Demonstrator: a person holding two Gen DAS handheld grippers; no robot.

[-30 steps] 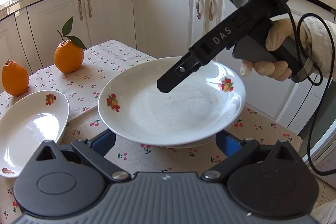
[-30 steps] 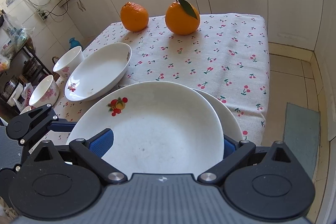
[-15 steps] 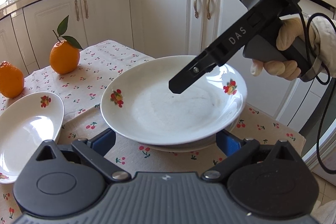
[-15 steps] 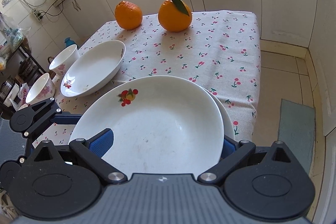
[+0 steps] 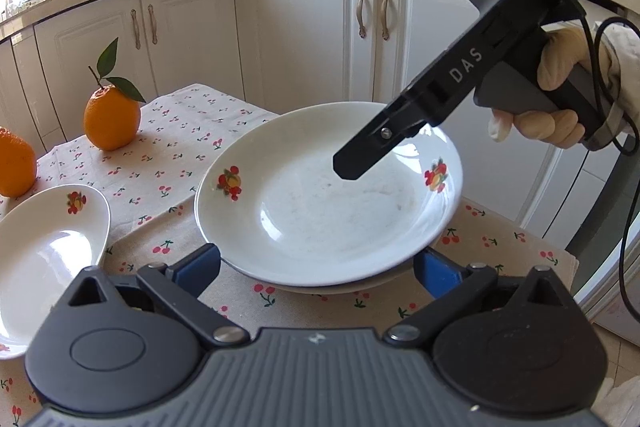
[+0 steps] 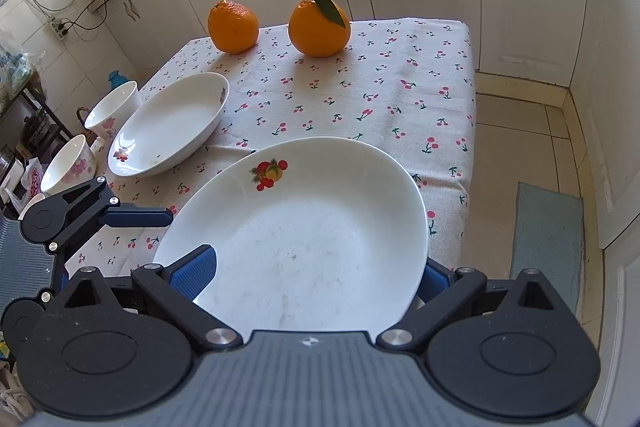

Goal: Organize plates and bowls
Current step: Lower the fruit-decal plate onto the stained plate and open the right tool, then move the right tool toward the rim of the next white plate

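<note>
Left wrist view shows a white plate [image 5: 328,195] sitting on a second plate [image 5: 384,281], whose rim peeks out beneath it, near the corner of the cherry-print table [image 5: 180,131]. The left gripper [image 5: 316,267] has its blue fingers spread wide to either side of the stack's near edge, holding nothing. The right gripper [image 5: 352,167] reaches over the plate from the far side; from here only one dark finger shows, its tip just above the plate's inner surface.

Right wrist view shows its blue pads [image 6: 192,273] set wide apart with the plate [image 6: 304,235] between them, one pad over the near rim. Whether either pad presses the rim I cannot tell; the wide spread suggests no grip.

As a judgement, two plates are already stacked, so that part looks done or just about released. Left to sort: an oval dish [image 6: 168,125] lying alone nearby, and two flowered bowls [image 6: 72,165] at the table's far edge, side by side, not nested. Two oranges [image 6: 234,26] stand well apart from the crockery.
</note>
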